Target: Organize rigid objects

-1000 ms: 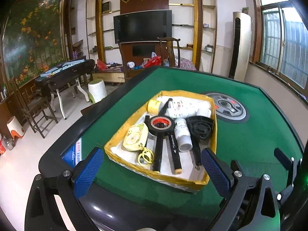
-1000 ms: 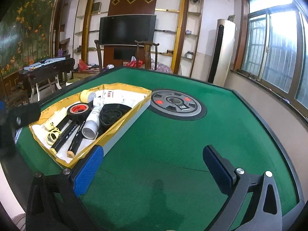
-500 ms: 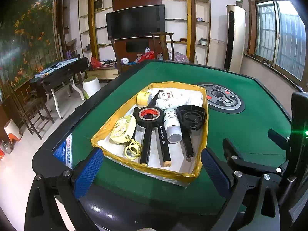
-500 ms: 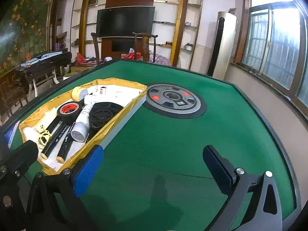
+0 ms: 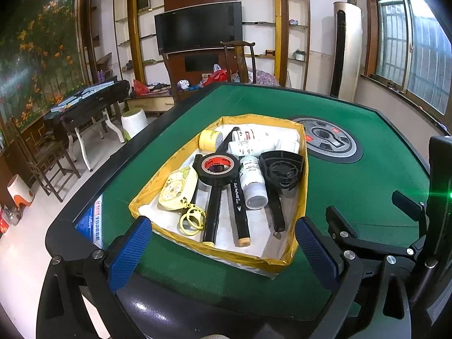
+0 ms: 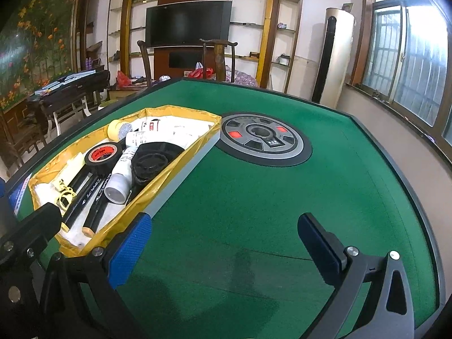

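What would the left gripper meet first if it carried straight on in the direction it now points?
Probably the near yellow rim of the tray, which lies just ahead between the open fingers of the left gripper. Beyond it lie the black markers. Height above the rim is unclear.

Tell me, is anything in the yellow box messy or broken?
Nothing looks broken or spilled. The tray is just jumbled: the black tape roll sits on top of a black marker, and the white bottle lies on its side between another marker and the black fan. Both grippers are open, holding nothing.
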